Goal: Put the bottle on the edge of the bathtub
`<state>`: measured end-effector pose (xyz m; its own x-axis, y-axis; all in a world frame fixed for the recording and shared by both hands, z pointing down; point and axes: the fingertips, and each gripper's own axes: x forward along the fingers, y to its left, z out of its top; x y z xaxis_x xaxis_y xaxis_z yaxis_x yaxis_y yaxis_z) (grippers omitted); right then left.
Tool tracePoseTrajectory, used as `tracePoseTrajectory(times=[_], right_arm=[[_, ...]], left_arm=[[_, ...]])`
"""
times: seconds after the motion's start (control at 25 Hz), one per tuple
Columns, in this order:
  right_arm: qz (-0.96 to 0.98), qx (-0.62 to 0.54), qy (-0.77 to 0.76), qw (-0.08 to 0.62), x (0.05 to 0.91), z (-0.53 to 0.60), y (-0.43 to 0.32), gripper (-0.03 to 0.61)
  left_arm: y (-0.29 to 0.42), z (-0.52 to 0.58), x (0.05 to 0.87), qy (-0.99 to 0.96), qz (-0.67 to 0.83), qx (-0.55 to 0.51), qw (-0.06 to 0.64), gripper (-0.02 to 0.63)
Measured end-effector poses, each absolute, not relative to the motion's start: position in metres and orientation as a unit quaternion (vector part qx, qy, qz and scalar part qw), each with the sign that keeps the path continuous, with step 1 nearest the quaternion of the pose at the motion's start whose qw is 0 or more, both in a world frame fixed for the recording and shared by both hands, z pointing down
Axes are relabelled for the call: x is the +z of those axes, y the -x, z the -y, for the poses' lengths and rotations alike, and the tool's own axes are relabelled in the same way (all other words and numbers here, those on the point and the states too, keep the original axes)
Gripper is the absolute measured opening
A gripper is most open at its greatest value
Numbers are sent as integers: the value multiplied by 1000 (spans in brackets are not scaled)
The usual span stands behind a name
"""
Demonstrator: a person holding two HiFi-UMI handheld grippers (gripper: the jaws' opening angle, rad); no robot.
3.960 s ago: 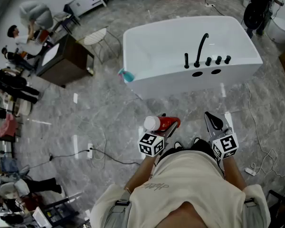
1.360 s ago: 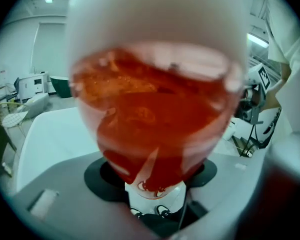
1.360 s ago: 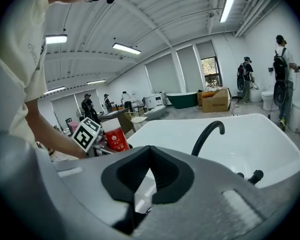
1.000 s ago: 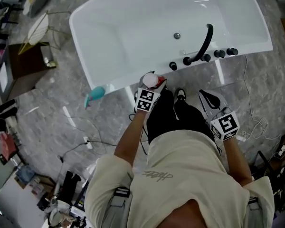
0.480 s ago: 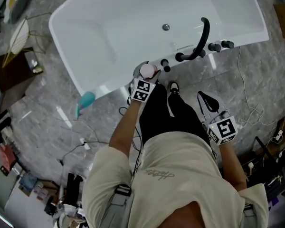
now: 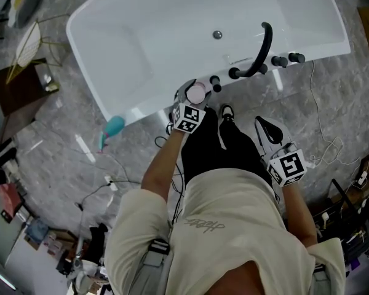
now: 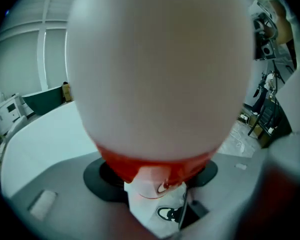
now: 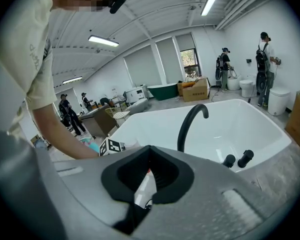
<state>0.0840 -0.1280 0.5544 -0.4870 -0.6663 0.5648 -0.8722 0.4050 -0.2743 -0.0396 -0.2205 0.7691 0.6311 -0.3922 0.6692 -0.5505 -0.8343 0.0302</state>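
Bottle (image 6: 197, 93) at the near edge of the bathtub (image 6: 135, 112), seen from the head view. My left gripper (image 6: 190, 103) has its jaws clamped on the bottle, which stands roughly upright with its pale cap toward the camera and its red body below. It sits over the white rim, just left of the black faucet (image 6: 260, 49) and beside the nearest black knob (image 6: 216, 83). I cannot tell whether its base touches the rim. In the left gripper view the bottle fills nearly the whole picture, pale above and red beneath, with a black-and-white shoe (image 7: 168, 214) showing under it. My right gripper (image 6: 263, 126) hangs low at my right side, well apart from the tub, its jaws together with nothing between them. A teal object (image 6: 112, 128) lies on the grey marbled floor (image 6: 61, 140) near the tub's left corner. Two more knobs (image 6: 286, 59) stand on the rim to the right of the faucet.
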Motion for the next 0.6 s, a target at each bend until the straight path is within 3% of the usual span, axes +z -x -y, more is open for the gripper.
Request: tracePoseTrajectory(times=[0.32,0.48,0.6], right_arm=[[819,272,-470,185,556,114,-92,2],[825,268,-466,177,554,106,-91,2],[831,261,-461,169,550,101,-90,2]], left_arm=[[45,214,780,-879,287,367,98,316],[56,217,783,-861,326,371,122,385],[60,213,779,-855,333,369,149,383]])
